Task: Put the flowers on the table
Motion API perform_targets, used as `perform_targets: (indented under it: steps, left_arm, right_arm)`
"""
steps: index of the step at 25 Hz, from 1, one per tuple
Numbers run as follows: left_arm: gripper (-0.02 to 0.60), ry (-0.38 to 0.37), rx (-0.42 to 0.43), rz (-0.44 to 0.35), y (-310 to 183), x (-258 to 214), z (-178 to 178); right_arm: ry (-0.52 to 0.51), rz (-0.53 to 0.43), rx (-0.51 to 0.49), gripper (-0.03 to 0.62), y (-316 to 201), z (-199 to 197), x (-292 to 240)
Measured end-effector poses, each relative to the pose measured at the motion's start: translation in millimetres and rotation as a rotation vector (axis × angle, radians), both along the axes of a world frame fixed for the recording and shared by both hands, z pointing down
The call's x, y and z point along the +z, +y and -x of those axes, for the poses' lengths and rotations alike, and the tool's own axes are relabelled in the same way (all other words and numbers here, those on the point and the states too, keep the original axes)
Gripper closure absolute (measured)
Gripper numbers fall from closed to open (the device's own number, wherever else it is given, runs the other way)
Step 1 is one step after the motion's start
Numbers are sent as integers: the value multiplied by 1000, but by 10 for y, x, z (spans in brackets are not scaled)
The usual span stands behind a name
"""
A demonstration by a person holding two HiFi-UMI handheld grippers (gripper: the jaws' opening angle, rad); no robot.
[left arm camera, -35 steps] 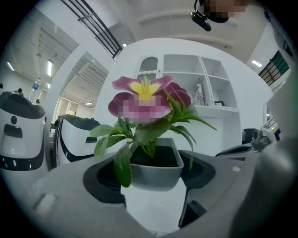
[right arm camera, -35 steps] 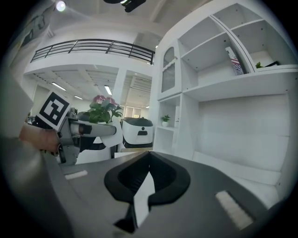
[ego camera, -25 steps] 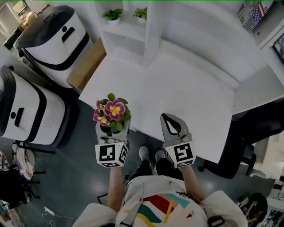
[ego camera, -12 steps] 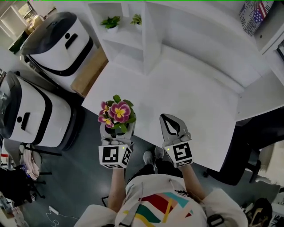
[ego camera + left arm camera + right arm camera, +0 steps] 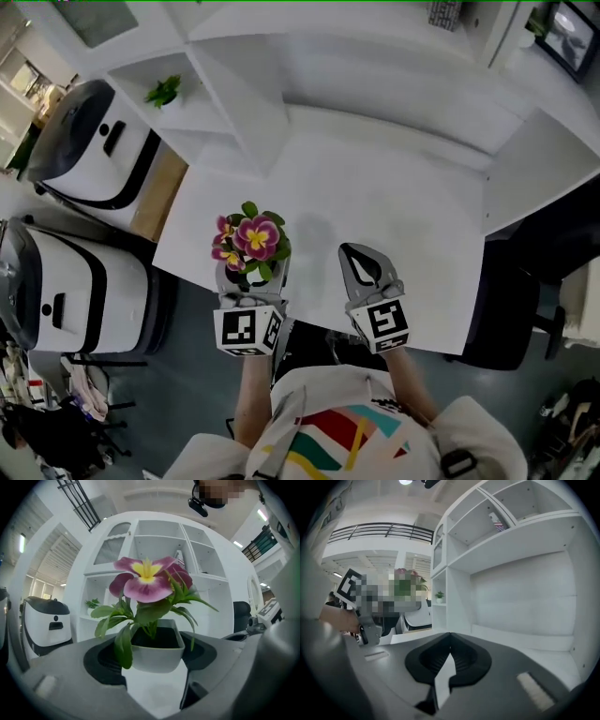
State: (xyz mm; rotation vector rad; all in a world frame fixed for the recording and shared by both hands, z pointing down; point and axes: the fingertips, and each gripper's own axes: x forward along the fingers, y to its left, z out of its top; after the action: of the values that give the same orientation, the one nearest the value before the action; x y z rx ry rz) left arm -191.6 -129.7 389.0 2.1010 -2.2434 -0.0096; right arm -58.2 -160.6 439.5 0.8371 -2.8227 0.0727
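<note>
A small white pot [image 5: 157, 652] of purple and yellow flowers [image 5: 251, 237] sits upright between the jaws of my left gripper [image 5: 250, 281], which is shut on the pot's sides. In the head view it hangs over the front left edge of the white table [image 5: 394, 206]. The left gripper view shows the bloom [image 5: 147, 578] and green leaves rising above the pot. My right gripper [image 5: 350, 249] is over the table's front edge to the right, shut, with its tips touching [image 5: 450, 635] and nothing between them.
A white shelf unit [image 5: 234, 103] stands at the table's back left, with a small green plant [image 5: 164, 91] on it. Two white and black machines [image 5: 94, 141] [image 5: 70, 281] and a brown box [image 5: 150, 192] stand on the floor at left. A dark chair [image 5: 525, 281] is at right.
The head view has swung, so the room lies differently in frame. The left gripper still holds the pot, now a little further over the table's edge. The right gripper stays shut.
</note>
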Motion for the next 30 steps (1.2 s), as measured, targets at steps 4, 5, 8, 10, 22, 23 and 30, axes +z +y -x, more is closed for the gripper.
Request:
perform_targets:
  steps: [4,5,8,10,22,23,30]
  left_arm:
    - [239,9,81,19,-317,100,-265]
    - [239,8,99,19,-399,111,-300]
    - [239,3,133,10,-588,117,-335]
    - [239,-1,149,6,-688,104,-338]
    - [241,10,242,3,-920,76,-146]
    - [241,22,242,6,-938,94,-120]
    - [241,68,228,65,-1130,378,22]
  right_arm:
    - [7,0,102,594,-243,-343,30]
    - [8,1,128,594,-307,-406,37]
    - [12,-11,194,594,-434,-538,21]
    - [14,-13,235,594,-506,-588,-6]
    - [21,3,348,594,-576,-435,-109]
    - [23,3,353,594,-573,-423,-109]
    - [49,35,400,594,-536,-440,-1]
